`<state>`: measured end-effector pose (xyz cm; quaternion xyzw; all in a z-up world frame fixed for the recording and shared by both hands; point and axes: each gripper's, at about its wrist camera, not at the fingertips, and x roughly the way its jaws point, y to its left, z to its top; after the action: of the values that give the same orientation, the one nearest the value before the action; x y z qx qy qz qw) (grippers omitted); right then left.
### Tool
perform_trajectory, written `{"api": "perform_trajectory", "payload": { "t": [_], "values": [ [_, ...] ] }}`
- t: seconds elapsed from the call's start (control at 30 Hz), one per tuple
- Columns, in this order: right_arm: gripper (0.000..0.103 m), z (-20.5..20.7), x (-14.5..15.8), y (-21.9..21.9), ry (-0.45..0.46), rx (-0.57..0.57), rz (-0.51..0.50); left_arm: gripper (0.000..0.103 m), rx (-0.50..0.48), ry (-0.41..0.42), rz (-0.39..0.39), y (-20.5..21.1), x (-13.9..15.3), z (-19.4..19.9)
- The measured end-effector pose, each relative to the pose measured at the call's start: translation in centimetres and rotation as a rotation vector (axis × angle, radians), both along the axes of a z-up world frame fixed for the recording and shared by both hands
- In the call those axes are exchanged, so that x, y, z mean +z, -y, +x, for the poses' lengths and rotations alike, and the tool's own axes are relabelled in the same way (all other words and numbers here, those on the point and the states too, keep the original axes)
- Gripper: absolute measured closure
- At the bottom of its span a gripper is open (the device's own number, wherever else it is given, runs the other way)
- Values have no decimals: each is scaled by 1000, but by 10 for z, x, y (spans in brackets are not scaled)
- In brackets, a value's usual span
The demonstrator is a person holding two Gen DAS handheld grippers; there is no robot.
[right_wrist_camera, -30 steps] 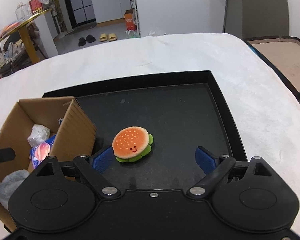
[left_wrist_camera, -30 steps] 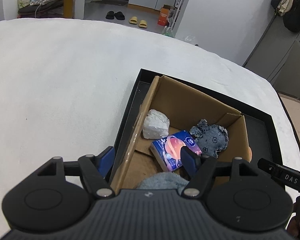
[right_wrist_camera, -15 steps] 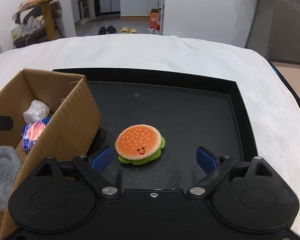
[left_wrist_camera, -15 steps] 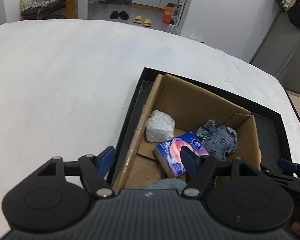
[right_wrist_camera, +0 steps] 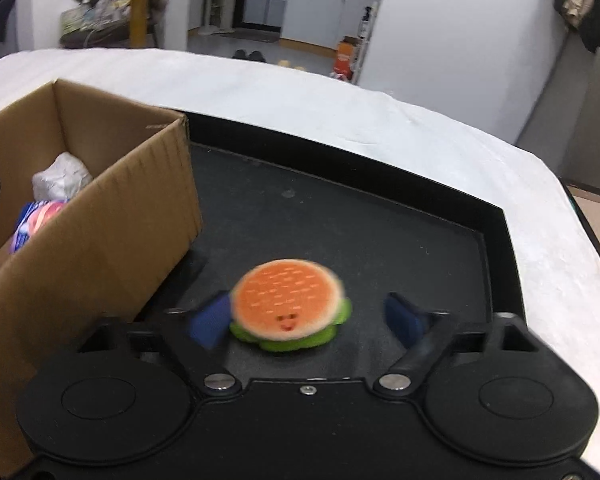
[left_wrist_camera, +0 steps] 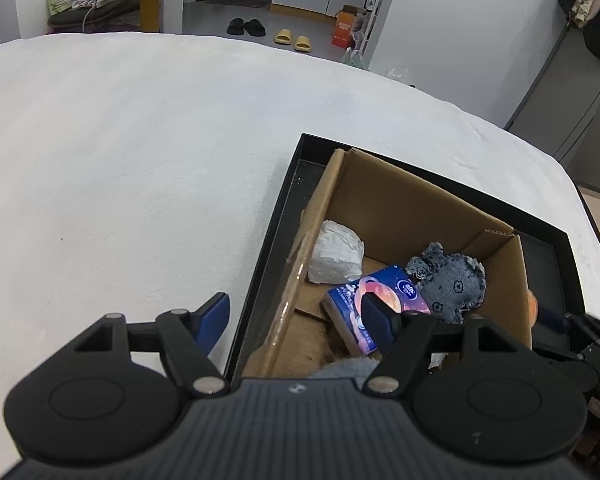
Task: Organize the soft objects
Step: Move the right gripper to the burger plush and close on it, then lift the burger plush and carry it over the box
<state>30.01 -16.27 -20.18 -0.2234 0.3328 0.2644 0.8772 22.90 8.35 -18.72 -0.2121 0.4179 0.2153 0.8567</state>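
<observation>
While lettering blurs, blue tissue pack [left_wrist_camera: 374, 304] lies in cardboard box [left_wrist_camera: 400, 208].

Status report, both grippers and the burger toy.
Right gripper closing around burger plush, no squeeze yet. Left gripper open, straddling cardboard box wall. Nothing blocking.

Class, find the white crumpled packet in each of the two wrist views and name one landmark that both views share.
Left wrist view: the white crumpled packet lies right of centre, inside the cardboard box, against its left wall.
Right wrist view: the packet sits at the far left, inside the same box, behind its near wall.
Shared landmark: the blue tissue pack, just in front of the packet in both.
</observation>
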Motion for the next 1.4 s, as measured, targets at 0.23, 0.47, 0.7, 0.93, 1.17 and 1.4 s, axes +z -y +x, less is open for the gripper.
{"api": "perform_trajectory", "payload": {
  "t": [0.23,0.47,0.7,0.93,1.17,1.4],
  "values": [
    [59,-11,10,12,-37,-14,22,32,-8,9,-10,1,1,-2],
    [59,-24,21,20,-39,-57,29,32,-4,26,-22,-2,4,-8],
    [59,-27,38,20,-19,-108,60,32,-17,36,-45,-5,7,-15],
    [58,-30,55,22,11,-155,106,32,-40,60,-74,-8,8,-21],
    [58,-31,68,17,29,-167,135,32,-45,82,-96,-14,9,-28],
    [57,-33,77,-1,60,-162,152,32,-65,96,-104,-17,10,-36]
  ]
}}
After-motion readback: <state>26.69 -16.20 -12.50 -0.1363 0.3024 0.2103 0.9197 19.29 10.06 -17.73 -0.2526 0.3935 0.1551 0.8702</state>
